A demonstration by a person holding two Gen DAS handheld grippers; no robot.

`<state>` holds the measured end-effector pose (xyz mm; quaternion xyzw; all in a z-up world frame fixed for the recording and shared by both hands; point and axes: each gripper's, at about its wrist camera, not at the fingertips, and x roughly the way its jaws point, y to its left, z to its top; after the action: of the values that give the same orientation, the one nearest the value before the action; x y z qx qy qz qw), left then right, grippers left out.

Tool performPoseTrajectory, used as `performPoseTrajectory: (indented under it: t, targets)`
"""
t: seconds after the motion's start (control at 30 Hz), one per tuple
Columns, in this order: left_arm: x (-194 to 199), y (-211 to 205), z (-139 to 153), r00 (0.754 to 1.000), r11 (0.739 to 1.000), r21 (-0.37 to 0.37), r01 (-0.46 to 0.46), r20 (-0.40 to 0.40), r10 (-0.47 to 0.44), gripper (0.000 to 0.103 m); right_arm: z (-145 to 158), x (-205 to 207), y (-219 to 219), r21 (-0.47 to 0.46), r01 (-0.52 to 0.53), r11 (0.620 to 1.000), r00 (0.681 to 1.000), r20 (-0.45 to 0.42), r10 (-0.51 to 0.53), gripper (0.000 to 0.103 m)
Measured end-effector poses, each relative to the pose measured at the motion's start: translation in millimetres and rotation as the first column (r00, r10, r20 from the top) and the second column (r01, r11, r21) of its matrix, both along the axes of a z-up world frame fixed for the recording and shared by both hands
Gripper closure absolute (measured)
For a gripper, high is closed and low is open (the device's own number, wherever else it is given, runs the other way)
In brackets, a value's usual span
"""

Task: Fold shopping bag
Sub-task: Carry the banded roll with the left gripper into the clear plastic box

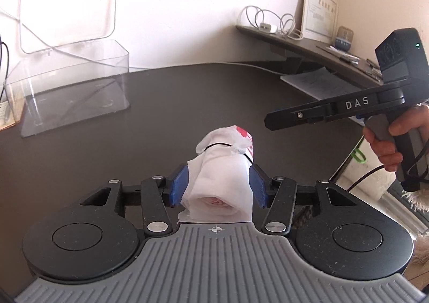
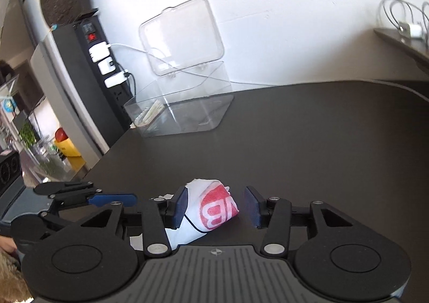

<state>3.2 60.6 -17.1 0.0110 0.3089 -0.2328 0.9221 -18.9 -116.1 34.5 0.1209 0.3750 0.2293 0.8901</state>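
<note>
The bag (image 1: 219, 177) is rolled into a tight white bundle with a red print and a thin black band around its far end, and it sits clamped between the 2 blue pads of the left gripper (image 1: 218, 185), held above the dark table (image 1: 134, 115). In the right wrist view the same bundle (image 2: 211, 212) lies between the fingers of the right gripper (image 2: 215, 208), against the left pad, while the right pad stands clear of it with a gap, so these tongs are released. There the left gripper (image 2: 112, 199) shows at the lower left, its blue pad edge-on. In the left wrist view the right gripper (image 1: 270, 119) hovers to the right, above the table, gripped at the handle by a hand (image 1: 388, 142); its body bears the letters DAS. A clear box (image 1: 72, 88) with its lid raised stands at the far left of the table, well apart from the bag. A shelf (image 1: 308, 48) on the right carries coiled cables (image 1: 270, 21) and a framed paper (image 1: 319, 8).
</note>
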Motion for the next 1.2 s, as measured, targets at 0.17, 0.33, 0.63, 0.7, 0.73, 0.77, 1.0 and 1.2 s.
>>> performPoseTrajectory:
  t: [0.17,0.33,0.63,0.7,0.73,0.77,1.0,1.2]
  targets:
    - [12,-17,-17,0.998,0.998,0.060,0.022,-0.064,-0.018,0.065,-17,15,-10,0.104,0.108,0.989,0.985,-0.145,-0.092,0.035]
    - [8,-19,-20,0.998,0.999,0.040,-0.034,-0.055,0.036,0.058,-30,15,-11,0.200,0.139,0.970,0.962,-0.258,-0.085,0.034]
    - [-5,-12,-19,0.988,0.988,0.014,-0.152,-0.005,0.153,0.044,-43,24,27,0.208,0.154,0.966,0.943,-0.323,-0.081,0.049]
    - [-11,-3,-13,0.982,0.982,0.029,-0.186,0.032,0.185,0.042,-40,30,41,0.154,0.088,0.984,0.965,-0.259,-0.046,0.056]
    - [-14,1,-10,0.978,0.979,0.036,-0.203,0.051,0.201,0.040,-36,29,46,0.115,0.061,0.991,0.975,-0.221,-0.034,0.057]
    - [-17,9,-7,0.971,0.972,0.036,-0.233,0.058,0.231,0.039,-30,28,52,0.078,0.039,0.996,0.982,-0.188,-0.023,0.057]
    - [-27,77,1,0.893,0.893,0.016,-0.450,0.045,0.448,0.031,47,36,90,-0.048,-0.083,0.995,0.994,0.061,0.086,0.059]
    - [-21,107,8,0.856,0.859,-0.020,-0.511,0.075,0.511,0.028,124,103,162,-0.142,-0.056,0.988,0.942,0.321,0.100,0.070]
